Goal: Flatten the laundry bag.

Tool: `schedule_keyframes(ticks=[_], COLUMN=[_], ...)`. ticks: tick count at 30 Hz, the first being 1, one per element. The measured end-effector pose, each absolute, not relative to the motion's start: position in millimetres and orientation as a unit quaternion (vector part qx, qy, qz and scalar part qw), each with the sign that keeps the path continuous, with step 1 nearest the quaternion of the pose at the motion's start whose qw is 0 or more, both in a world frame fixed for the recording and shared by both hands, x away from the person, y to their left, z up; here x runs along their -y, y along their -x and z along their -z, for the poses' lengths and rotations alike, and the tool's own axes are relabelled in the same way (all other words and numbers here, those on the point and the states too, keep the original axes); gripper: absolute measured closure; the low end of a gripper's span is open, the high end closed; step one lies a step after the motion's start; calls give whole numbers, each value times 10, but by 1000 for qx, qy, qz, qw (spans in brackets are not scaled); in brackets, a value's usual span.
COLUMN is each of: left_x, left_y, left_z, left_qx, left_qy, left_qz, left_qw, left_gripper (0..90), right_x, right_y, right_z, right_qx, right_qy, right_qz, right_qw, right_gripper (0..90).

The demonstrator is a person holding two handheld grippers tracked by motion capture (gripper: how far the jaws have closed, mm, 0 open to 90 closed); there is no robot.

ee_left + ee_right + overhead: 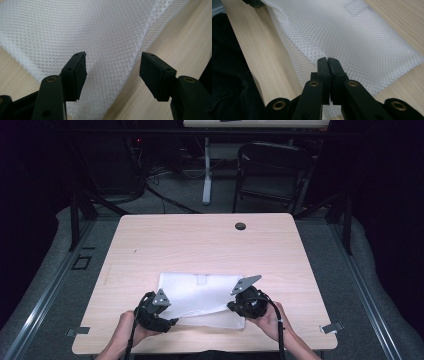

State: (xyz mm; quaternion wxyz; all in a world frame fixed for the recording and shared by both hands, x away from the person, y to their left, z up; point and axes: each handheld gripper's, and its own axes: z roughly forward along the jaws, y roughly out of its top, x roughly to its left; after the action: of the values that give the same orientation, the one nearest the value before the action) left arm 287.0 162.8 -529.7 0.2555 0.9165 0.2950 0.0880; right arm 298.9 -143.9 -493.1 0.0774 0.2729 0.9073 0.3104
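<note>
The mesh cloth (200, 300) lies on the bench's (150, 240) near edge; the right claw (328, 62) pinches its edge, the left claw (112, 67) gapes astride a fold; closing carelessly could miss it, so the cloth sags lopsided.

High view looks down from afar — tongs' views close, perhaps sharing mesh cloth (200, 295).

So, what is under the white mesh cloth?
The white mesh cloth lies on the wooden table. Its near edge is lifted; whatever lies beneath the rest is covered.
</note>
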Motion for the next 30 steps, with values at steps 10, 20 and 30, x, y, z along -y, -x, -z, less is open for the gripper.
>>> schedule_keyframes(ticks=[10, 20, 30], left_x=[-1595, -1553, -1499], left_y=[-2904, -2842, -2807], left_z=[5338, 5180, 5063], left_qx=[-292, -301, -329], left_qy=[-921, -908, -897], left_qz=[-76, -89, -87], left_qw=[248, 276, 282], left_gripper=[690, 892, 895], right_x=[1433, 1472, 1418], right_y=[-3003, -3012, -2948], right_z=[4902, 4956, 5000], right_qx=[-904, -907, -912], right_qy=[-276, -278, -270], right_qz=[-318, -307, -295], right_qw=[73, 77, 92], right_gripper=[893, 890, 501])
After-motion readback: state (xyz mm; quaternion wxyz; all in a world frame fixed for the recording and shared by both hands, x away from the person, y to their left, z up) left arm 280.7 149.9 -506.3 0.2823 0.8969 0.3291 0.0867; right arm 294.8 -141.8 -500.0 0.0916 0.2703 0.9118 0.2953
